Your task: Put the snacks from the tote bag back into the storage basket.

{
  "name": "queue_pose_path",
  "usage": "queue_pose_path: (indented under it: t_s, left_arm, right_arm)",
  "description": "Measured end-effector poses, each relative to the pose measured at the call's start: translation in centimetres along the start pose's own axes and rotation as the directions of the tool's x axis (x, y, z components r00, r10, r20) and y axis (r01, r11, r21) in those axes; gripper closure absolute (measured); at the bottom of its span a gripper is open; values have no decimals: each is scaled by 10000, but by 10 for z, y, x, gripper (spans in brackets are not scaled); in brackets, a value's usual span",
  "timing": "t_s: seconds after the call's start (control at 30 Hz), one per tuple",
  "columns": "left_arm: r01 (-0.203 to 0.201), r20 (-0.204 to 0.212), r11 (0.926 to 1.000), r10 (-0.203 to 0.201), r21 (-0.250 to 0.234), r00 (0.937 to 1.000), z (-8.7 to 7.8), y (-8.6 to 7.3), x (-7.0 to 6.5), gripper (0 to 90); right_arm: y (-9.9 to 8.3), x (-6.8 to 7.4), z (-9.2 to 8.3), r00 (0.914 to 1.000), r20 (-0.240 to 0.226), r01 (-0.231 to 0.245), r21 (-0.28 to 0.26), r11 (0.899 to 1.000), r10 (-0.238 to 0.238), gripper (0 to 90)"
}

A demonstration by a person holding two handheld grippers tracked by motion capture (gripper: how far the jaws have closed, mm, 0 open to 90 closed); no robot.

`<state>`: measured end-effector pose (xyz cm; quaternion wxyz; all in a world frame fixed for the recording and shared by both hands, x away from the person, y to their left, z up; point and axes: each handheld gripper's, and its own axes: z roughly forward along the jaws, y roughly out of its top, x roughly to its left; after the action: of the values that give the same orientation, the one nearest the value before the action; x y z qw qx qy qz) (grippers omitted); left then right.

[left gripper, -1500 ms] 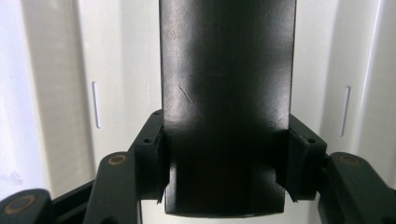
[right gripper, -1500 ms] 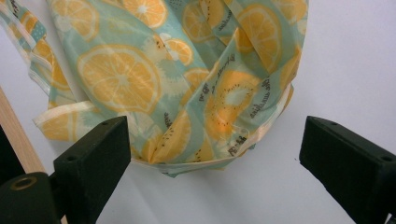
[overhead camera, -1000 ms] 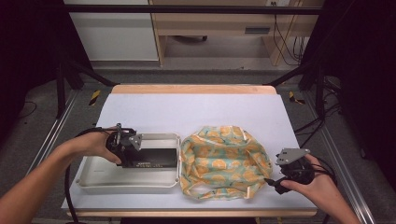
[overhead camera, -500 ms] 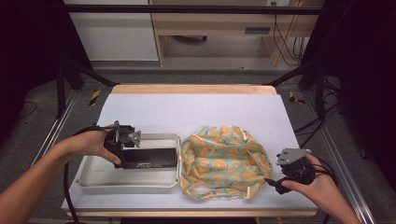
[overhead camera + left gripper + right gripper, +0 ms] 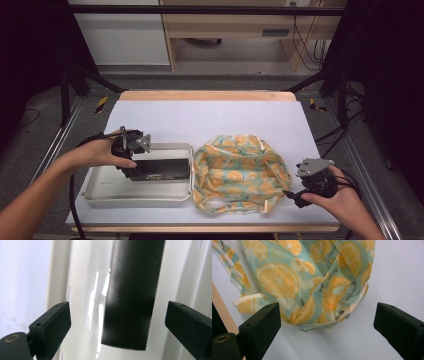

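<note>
One white tray (image 5: 100,187), one black rectangular block (image 5: 162,169), one orange-patterned cloth (image 5: 240,172) and two hand-held grippers, left gripper (image 5: 131,150) and right gripper (image 5: 295,194), are counted on one table (image 5: 210,117).

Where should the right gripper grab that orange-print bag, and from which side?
Take the bunched near-right edge of the bag, coming in low from the right gripper's own side. There the fabric folds up off the table into a thick ridge that open jaws can straddle; the middle lies flat, so it would probably slip.

Wooden desk (image 5: 240,20) beyond white table (image 5: 210,117)
</note>
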<state>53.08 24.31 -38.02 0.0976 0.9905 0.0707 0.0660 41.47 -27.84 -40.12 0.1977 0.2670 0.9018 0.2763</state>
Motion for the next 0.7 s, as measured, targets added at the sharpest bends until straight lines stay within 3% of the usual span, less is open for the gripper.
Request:
queue_pose_path:
  t_s: [0.03, 0.13, 0.2, 0.23, 0.27, 0.4, 0.53, 0.63, 0.7]
  left_arm:
    - [0, 0, 10000, 0, 0, 10000, 0, 0, 0, 62]
    - [538, -316, 9970, -556, -555, 9980, -7, -1, 0, 62]
    - [1210, -597, 9860, -1284, -1146, 9899, -15, -4, 0, 62]
    - [1210, -597, 9860, -1284, -1146, 9899, -15, -4, 0, 62]
    - [1534, -707, 9779, -1646, -1421, 9838, -18, -6, 0, 62]
    - [2178, -984, 9472, -2462, -2352, 9642, -26, -13, -3, 57]
    - [2341, -1168, 9339, -2731, -2701, 9549, -30, -19, -8, 54]
    - [2486, -1146, 9185, -2951, -3075, 9486, -33, -23, -13, 52]
    - [2616, -1365, 9102, -3178, -3212, 9383, -34, -25, -14, 54]
  right_arm:
    - [1, 0, 0, 10000, -14, -24, -59, 10000, 24, 77]
    - [3, 1, -1, 9999, 103, -12, -100, 9999, 13, 77]
    - [5, 1, -1, 9997, 239, -84, -152, 9998, 88, 75]
    - [5, 1, -1, 9997, 239, -84, -152, 9998, 88, 75]
    - [6, 0, 0, 9994, 319, -146, -213, 9997, 153, 75]
    - [8, -7, 1, 9929, 882, -773, -292, 9966, 796, 75]
    - [10, -12, 2, 9875, 1038, -1124, -666, 9914, 1189, 73]
    - [12, -13, 1, 9859, 1087, -1187, -810, 9896, 1272, 71]
    - [13, -12, 1, 9836, 1178, -1273, -843, 9883, 1367, 67]
